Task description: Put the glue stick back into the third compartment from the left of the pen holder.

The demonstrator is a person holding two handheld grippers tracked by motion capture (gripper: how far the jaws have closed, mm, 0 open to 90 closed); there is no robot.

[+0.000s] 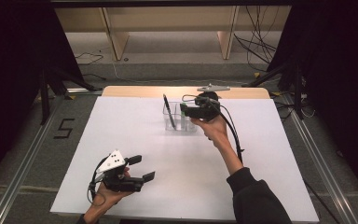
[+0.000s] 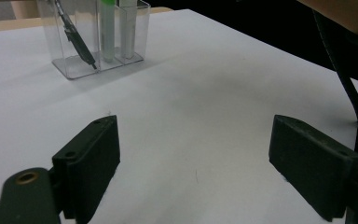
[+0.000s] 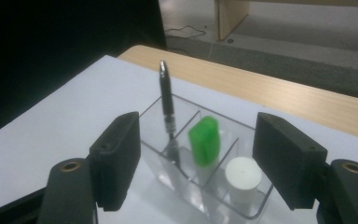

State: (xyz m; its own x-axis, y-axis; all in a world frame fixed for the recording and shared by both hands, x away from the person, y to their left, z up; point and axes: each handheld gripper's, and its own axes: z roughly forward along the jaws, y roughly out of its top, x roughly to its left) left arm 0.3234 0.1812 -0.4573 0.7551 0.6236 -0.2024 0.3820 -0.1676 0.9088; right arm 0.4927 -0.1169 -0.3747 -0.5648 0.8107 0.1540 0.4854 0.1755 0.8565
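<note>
Right gripper view: right tool hangs wide open, empty, over the clear organizer near the bench's far edge, pens upright inside. Left tool idles open, empty.

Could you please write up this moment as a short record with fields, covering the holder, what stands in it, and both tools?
surface: white table top
holder: clear plastic organizer with compartments, standing near the far edge
black pen: upright, leaning, in one compartment
green-capped marker: upright in the next compartment
white-capped marker: upright beside the green one
right tool: above the organizer, jaws open, nothing between them
left tool: low over the near left of the table, jaws open and empty
</note>
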